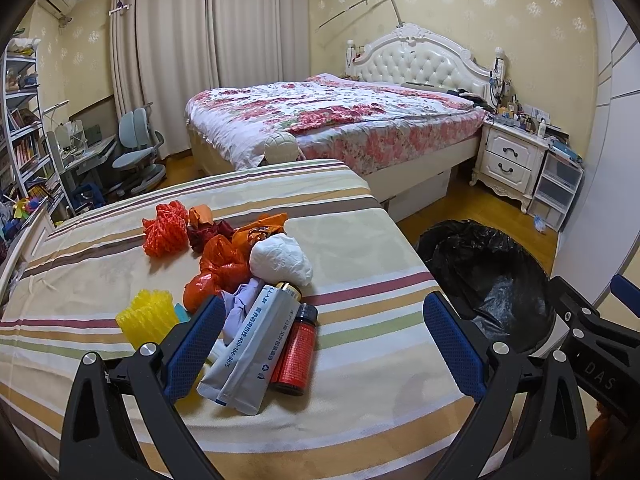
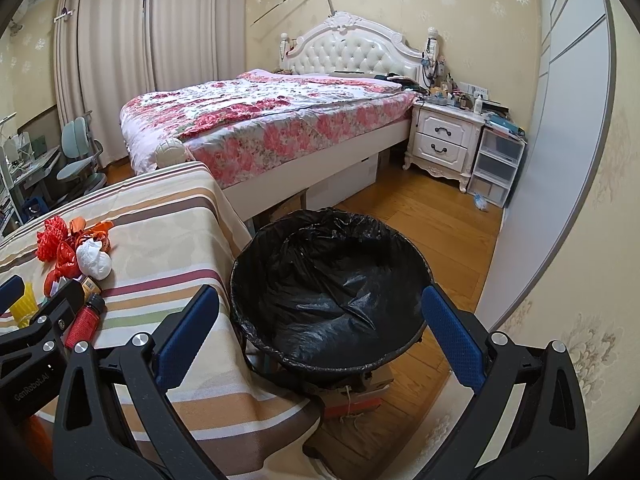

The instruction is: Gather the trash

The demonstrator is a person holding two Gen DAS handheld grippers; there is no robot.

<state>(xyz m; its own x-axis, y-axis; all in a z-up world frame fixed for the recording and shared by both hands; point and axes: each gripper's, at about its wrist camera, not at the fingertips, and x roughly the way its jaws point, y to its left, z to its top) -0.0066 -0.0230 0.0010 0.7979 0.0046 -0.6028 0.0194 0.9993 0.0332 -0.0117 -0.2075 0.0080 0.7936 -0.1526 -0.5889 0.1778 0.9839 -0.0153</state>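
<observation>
Both fingers of left hand-held gripper [image 1: 324,320] flank pouch [image 1: 248,352].

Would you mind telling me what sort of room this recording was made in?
A home bedroom, most likely: a double bed with a tufted white headboard, a nightstand beside it, and closed curtains behind.

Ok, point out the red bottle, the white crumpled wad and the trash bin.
red bottle [image 1: 295,354], left wrist view, on its label.
white crumpled wad [image 1: 282,259], left wrist view, its middle.
trash bin [image 2: 332,364], right wrist view, near rim.
</observation>
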